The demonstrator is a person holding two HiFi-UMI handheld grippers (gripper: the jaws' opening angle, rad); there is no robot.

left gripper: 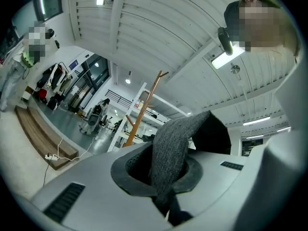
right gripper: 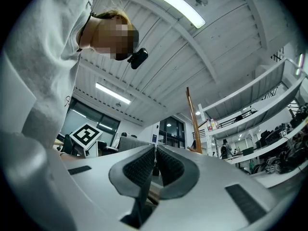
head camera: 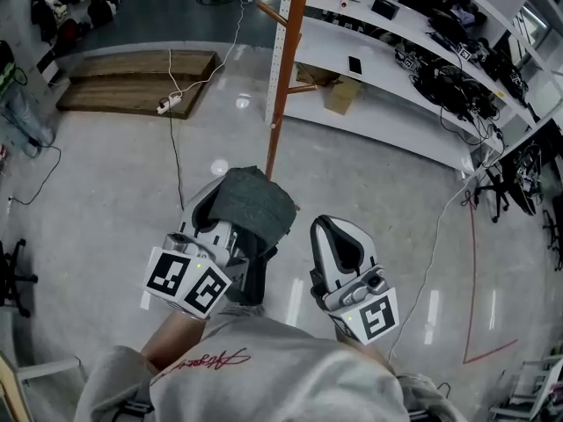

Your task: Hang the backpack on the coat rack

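While the left tool (head camera: 224, 227) clenches a band of its grey woven fabric, the backpack (head camera: 253, 202) hangs off the floor (head camera: 106, 192) directly in front of the person, on the near side of the coat rack (head camera: 283, 69). In the left gripper view the band (left gripper: 171, 153) rises from between the jaws, which press on it from both sides, and folds over to the right into a darker part of the bag. From the head view the backpack's dark grey top covers that tool's tips and reaches a little to their right.

Just right of it, the right tool (head camera: 341, 244) has its ribbed pads closed against each other with nothing between them; the right gripper view (right gripper: 155, 165) shows the same. Both tools point toward the rack, and neither the bag nor a tool touches it.

The coat rack is an orange-brown wooden pole with short angled pegs, standing upright on the pale glossy floor just far of the bag. Long white shelves (head camera: 378, 69) loaded with dark cables and devices run along the far right, with a cardboard box (head camera: 341, 93) at their lower tier. A low wooden platform (head camera: 132, 77) lies at the far left, with a white power strip (head camera: 169, 104) at its near right corner.
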